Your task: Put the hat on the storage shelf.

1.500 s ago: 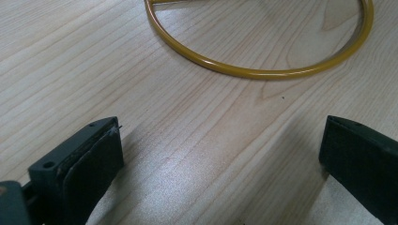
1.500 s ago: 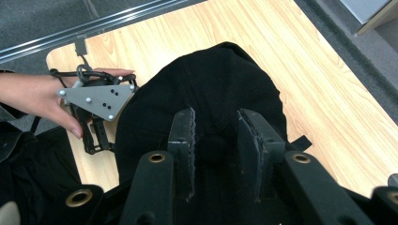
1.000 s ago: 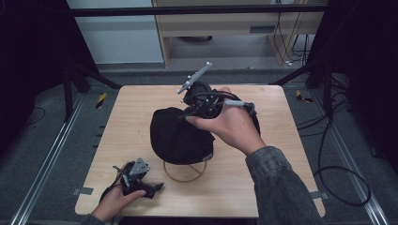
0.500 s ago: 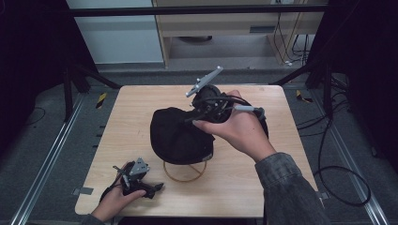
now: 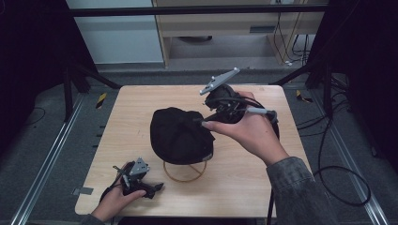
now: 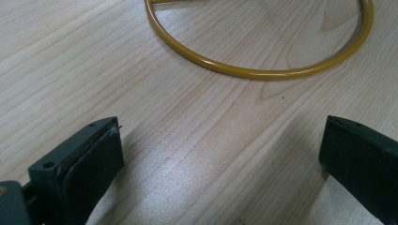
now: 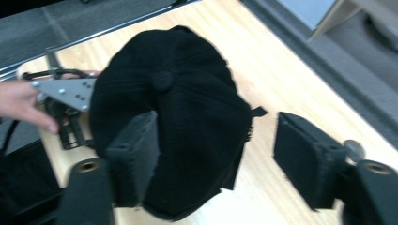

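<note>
R gripper point(image 5: 205, 123) is up over the table point(image 5: 141, 103), jaws apart w/ nothing clamped; they've just been opening. Black cap point(image 5: 180, 135) sits on a yellow wire stand point(image 5: 184, 174), just below and ahead of the R jaws; in the right gripper view the cap point(image 7: 187, 108) shows between and beyond both jaws, not pinched. L gripper point(image 5: 157, 187) rests low at the near table edge, jaws wide apart over bare wood; the stand's ring point(image 6: 253, 70) lies just ahead of them, cap beyond.
</note>
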